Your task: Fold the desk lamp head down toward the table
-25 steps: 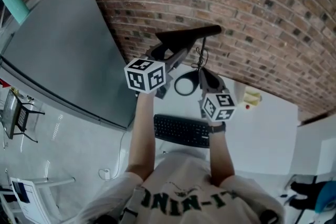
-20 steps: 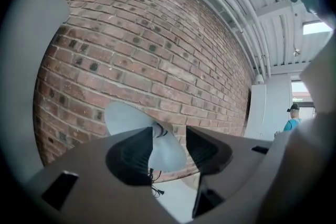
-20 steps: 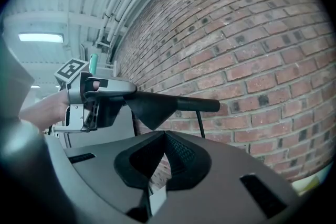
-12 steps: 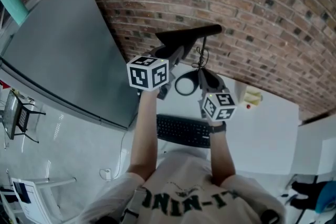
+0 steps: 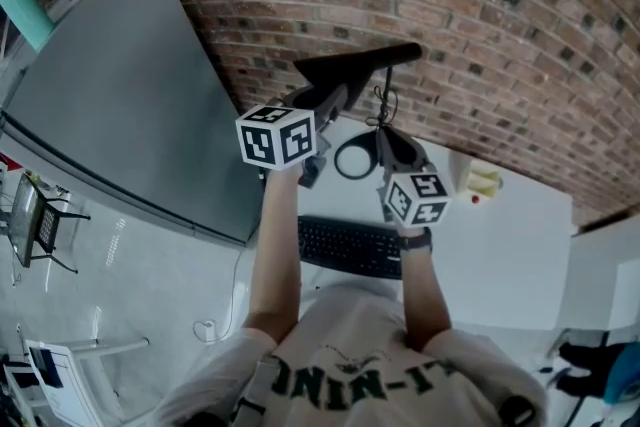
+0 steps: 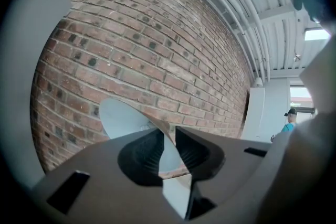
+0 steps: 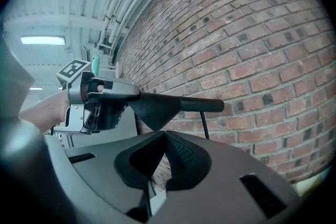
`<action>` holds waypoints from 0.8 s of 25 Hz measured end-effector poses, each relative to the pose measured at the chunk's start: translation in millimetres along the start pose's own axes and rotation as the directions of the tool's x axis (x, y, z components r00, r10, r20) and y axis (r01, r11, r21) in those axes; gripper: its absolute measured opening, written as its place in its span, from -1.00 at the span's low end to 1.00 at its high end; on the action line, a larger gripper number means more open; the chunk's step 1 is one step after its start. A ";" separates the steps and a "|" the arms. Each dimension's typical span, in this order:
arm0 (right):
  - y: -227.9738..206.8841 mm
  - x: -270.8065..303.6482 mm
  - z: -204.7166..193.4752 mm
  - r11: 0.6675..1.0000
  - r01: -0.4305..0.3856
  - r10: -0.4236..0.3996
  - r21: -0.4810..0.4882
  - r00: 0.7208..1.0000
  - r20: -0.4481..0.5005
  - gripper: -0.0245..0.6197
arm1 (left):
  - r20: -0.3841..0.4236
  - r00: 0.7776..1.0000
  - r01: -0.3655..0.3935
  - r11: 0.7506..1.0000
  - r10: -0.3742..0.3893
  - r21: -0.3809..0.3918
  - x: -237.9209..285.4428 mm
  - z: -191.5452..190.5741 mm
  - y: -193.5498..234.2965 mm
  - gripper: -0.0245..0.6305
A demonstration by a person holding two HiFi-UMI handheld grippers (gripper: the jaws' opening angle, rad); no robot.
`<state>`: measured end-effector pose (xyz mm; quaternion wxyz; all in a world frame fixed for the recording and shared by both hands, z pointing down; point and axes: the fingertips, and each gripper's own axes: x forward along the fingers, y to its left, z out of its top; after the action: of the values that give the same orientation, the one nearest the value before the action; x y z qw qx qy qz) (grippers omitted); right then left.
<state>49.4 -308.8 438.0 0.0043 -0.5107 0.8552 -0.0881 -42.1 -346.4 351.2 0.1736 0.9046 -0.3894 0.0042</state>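
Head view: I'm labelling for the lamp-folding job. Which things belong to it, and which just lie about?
In the job: lamp head, its edge between the closing jaws of the left gripper; right gripper, shut, empty.
Lying about: keyboard; yellow item on the table.

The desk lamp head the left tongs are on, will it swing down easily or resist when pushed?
Probably stiff: the lamp head sits level on a thin stem, so a friction joint likely holds it. The left tongs are closing on its wide end, away from the stem, which should give leverage. The ring base looks small, so the lamp might tip.
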 end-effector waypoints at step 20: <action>0.7 2.8 0.7 1.000 -0.011 0.011 -0.016 1.000 -0.008 -0.91 | -0.002 1.000 -0.001 0.999 0.001 -0.048 -2.9 -19.4 6.6 -0.75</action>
<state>47.5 -311.1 437.4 -0.0027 -0.5057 0.8587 -0.0833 -46.3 -342.4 371.1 0.1957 0.9000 -0.3895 -0.0044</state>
